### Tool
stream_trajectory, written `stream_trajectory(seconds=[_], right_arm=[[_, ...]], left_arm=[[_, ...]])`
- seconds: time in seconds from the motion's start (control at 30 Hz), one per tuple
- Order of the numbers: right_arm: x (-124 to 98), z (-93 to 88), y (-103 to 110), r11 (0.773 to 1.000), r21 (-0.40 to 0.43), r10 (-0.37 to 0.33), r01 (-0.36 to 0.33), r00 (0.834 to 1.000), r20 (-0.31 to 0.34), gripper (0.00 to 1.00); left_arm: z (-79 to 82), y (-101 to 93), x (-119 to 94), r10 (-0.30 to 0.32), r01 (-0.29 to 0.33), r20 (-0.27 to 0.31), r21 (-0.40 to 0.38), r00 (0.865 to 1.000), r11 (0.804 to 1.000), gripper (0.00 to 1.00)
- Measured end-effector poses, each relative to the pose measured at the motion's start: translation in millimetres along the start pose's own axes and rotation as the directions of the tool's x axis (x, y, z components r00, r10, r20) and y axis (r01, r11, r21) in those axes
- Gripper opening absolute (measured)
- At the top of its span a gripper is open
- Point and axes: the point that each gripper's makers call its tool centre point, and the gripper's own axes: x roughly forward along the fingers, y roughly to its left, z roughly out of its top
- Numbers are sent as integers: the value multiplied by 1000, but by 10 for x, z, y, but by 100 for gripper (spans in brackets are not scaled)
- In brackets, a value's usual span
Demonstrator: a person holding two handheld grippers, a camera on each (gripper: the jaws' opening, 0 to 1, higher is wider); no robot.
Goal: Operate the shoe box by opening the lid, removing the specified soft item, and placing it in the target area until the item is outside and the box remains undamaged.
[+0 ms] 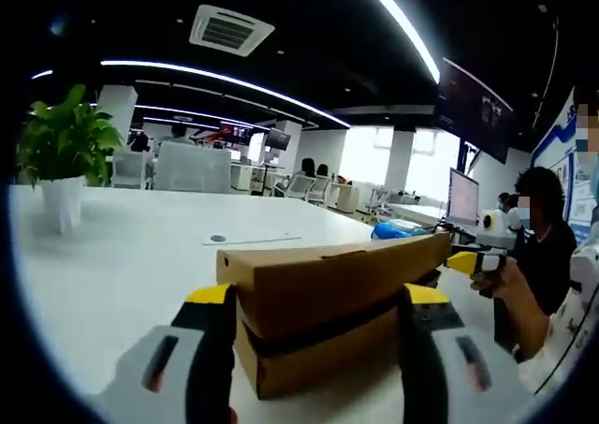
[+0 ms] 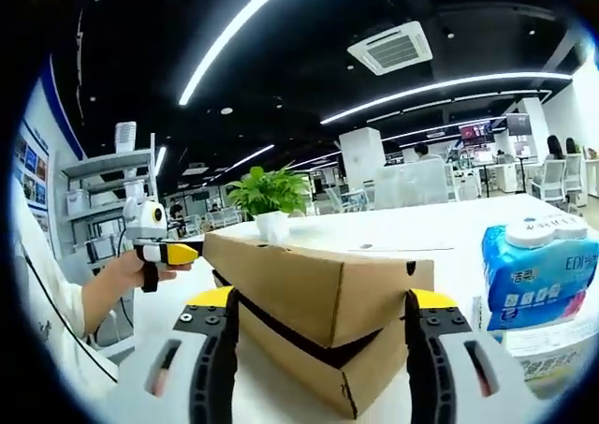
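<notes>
So far you've only begun: the shoe box (image 1: 328, 302) sits on the white table (image 1: 122, 265) with its lid (image 2: 309, 279) cracked up, a dark gap beneath, nothing out yet. Your left gripper (image 1: 318, 349) and right gripper (image 2: 323, 349) both stand wide, straddling opposite box ends, holding nothing. Beyond the box, the potted plant (image 1: 64, 153) stands well apart; the blue wipes pack (image 2: 538, 270) sits just beside it.

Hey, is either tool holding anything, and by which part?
The left tool and right tool each straddle an end of the shoe box; whether they clamp it cannot be told.
</notes>
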Motion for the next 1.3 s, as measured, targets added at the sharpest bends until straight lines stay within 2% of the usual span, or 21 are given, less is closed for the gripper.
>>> stream_trajectory(seconds=[0.03,0.13,0.23,0.47,0.8,0.93,1.0,1.3], right_arm=[[-2,-12,-24,1000,-8,-15,15,1000,-2,69],[9,-30,-25,1000,-13,-22,22,1000,-6,68],[16,-14,-13,999,-18,-31,31,999,8,68],[7,-46,-15,998,-57,-39,39,999,-4,66],[0,-81,-12,995,-83,-52,51,999,-5,65],[-3,-82,-15,995,-85,-52,52,999,3,65],[-3,-96,-13,994,-97,-54,54,999,-1,65],[6,-151,-18,988,-138,-70,67,997,-19,64]], left_arm=[[-1,4,-7,0,0,2,-2,1000,1000,70],[28,37,-49,9,-9,20,-7,1000,1000,65],[80,69,-68,9,-8,39,-21,999,1000,65],[112,76,-78,25,-23,55,-24,998,999,62],[59,107,-73,48,-49,41,12,998,999,56],[54,139,-68,72,-73,41,26,997,997,51],[61,172,-72,93,-96,54,58,994,994,48],[21,169,-62,96,-98,42,63,995,993,48]])
